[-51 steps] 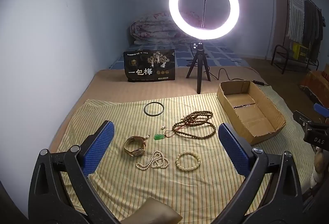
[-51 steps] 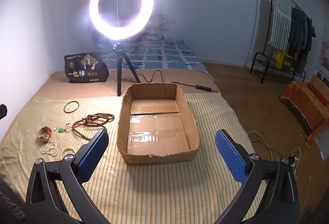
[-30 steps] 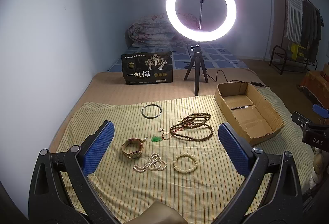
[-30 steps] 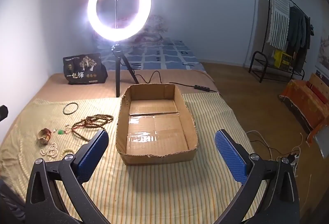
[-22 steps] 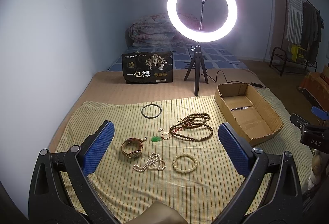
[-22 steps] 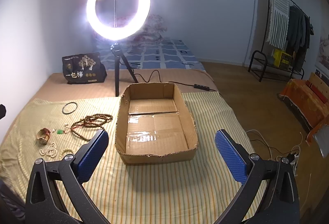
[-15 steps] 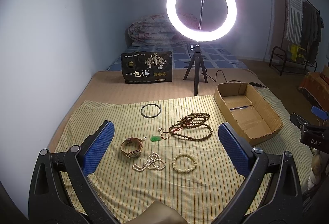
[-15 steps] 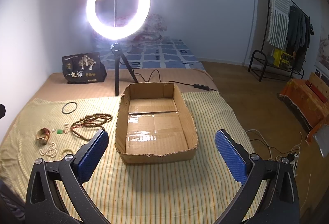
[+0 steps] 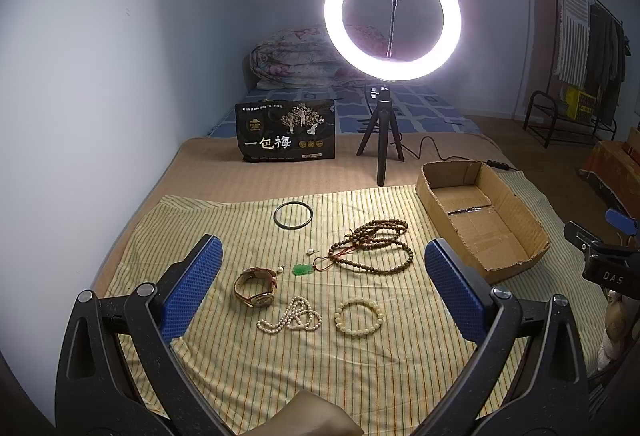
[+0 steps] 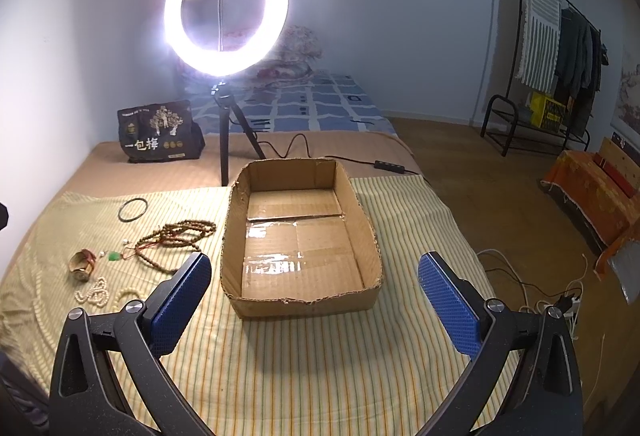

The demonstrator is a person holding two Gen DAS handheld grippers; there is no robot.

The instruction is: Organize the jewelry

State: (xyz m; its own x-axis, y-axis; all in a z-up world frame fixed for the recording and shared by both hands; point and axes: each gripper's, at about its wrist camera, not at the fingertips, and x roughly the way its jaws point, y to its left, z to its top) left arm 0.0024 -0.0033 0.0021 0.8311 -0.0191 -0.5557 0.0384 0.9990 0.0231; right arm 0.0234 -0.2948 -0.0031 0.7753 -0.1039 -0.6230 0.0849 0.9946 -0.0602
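Jewelry lies on our striped cloth (image 9: pixel 360 356): one watch (image 9: pixel 256 286), one bangle (image 9: pixel 293 214), two pale bead strands, one brown mala (image 9: pixel 374 246). At 3 o'clock sits one cardboard box (image 10: pixel 300 232). Our left gripper (image 9: pixel 320 292) and right gripper (image 10: pixel 312 300) both gape, holding nothing.

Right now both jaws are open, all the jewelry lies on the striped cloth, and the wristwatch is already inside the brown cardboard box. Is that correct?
Not quite. The brown cardboard box holds nothing, as the right wrist view shows. The wristwatch lies on the striped cloth with the other jewelry, as the left wrist view shows. The rest is right: the left gripper and the right gripper both have open jaws.
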